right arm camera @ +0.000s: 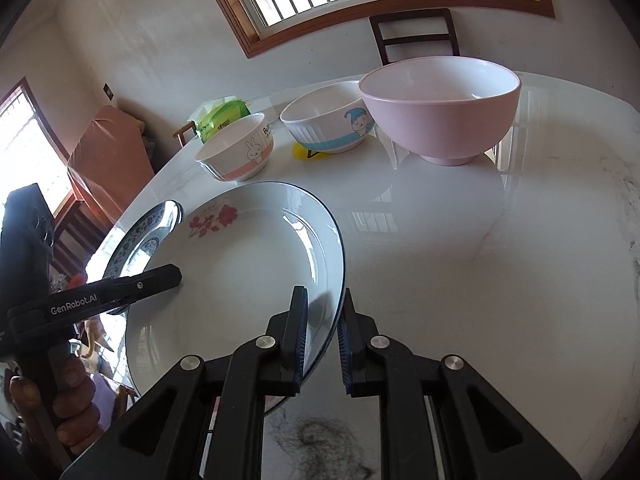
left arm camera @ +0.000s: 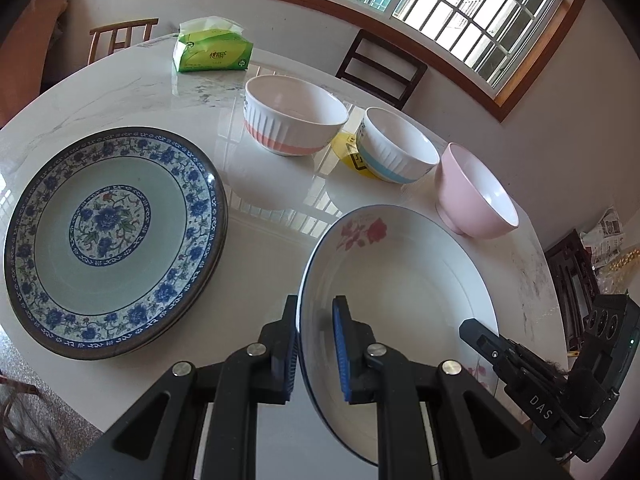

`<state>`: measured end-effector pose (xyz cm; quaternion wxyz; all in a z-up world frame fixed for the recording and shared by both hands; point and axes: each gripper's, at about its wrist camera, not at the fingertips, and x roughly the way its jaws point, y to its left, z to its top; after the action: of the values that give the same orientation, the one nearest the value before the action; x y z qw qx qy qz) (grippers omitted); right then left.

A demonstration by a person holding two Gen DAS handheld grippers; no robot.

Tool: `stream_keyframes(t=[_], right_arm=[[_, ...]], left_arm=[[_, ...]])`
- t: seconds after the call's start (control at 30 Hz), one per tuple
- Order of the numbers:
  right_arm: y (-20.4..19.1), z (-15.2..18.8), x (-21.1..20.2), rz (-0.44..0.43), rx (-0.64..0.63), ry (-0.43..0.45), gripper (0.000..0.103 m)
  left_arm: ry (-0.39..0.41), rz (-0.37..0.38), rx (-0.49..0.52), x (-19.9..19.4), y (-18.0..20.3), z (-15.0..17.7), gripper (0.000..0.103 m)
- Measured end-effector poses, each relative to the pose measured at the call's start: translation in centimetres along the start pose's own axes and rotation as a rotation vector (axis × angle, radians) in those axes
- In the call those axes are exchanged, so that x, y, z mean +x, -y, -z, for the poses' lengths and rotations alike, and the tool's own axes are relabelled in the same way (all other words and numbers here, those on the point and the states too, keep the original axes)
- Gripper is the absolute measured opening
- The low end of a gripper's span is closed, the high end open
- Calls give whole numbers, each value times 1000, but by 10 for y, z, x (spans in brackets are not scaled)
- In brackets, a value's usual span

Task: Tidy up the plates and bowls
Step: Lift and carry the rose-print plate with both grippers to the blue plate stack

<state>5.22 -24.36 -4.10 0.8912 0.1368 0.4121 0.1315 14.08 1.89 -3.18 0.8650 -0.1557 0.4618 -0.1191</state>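
Note:
A white plate with red flowers (left arm camera: 400,288) (right arm camera: 240,272) is held tilted above the table. My left gripper (left arm camera: 316,352) is shut on its left rim. My right gripper (right arm camera: 323,332) is shut on its right rim. The right gripper also shows in the left wrist view (left arm camera: 480,340), and the left gripper in the right wrist view (right arm camera: 160,276). A blue-patterned plate (left arm camera: 112,240) (right arm camera: 140,236) lies on the table to the left. Three bowls stand behind: orange-banded (left arm camera: 292,116) (right arm camera: 236,152), blue-banded (left arm camera: 396,148) (right arm camera: 328,120) and pink (left arm camera: 472,192) (right arm camera: 440,100).
The white marble table (left arm camera: 264,216) (right arm camera: 500,260) has a green tissue pack (left arm camera: 212,48) (right arm camera: 220,116) at the back and a yellow sticker (left arm camera: 348,152) (right arm camera: 304,152) by the blue-banded bowl. Wooden chairs (left arm camera: 380,64) (right arm camera: 416,32) stand behind the table under the window.

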Motion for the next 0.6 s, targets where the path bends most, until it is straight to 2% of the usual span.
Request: stream_keyframes(t=[0.23, 0.6], right_arm=[[-29, 0, 1, -37, -36, -6, 15], [-78, -10, 27, -87, -107, -37, 15]], left_arm=[[25, -34, -33, -22, -26, -1, 16], [72, -116, -81, -45, -75, -13, 16]])
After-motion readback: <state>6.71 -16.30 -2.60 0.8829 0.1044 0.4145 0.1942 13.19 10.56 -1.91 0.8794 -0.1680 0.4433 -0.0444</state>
